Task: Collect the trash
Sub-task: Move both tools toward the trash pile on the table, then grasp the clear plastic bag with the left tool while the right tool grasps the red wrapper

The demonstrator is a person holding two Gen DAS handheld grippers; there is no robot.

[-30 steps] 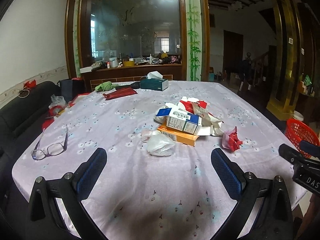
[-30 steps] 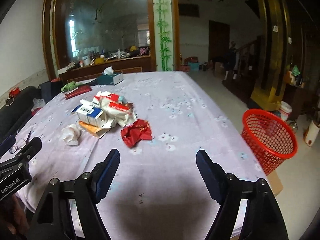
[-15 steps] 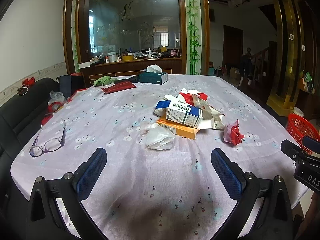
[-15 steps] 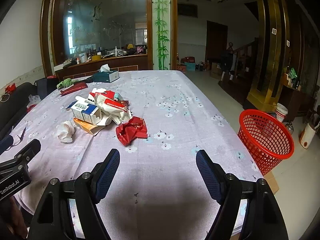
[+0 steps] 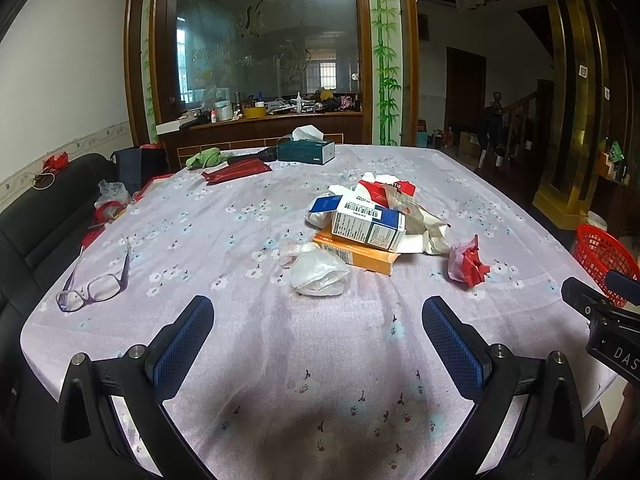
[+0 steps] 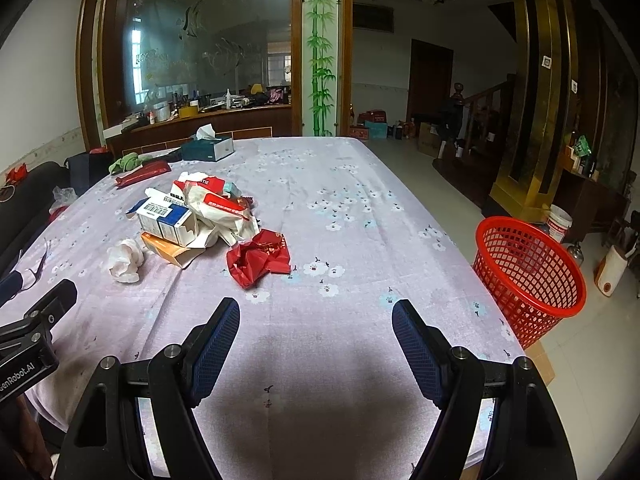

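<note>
Hovering over the near edge of the surface, we hold both grippers' fingers spread apart and empty. From the right gripper, the crumpled red wrapper lies at eleven o'clock and the red basket at two o'clock. We judge a low pinch across the wrapper's bulk best, clear of the tablecloth.

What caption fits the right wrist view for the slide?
Open right gripper over a floral tablecloth, facing a trash pile and crumpled red wrapper; red basket on the floor beside the table.
</note>
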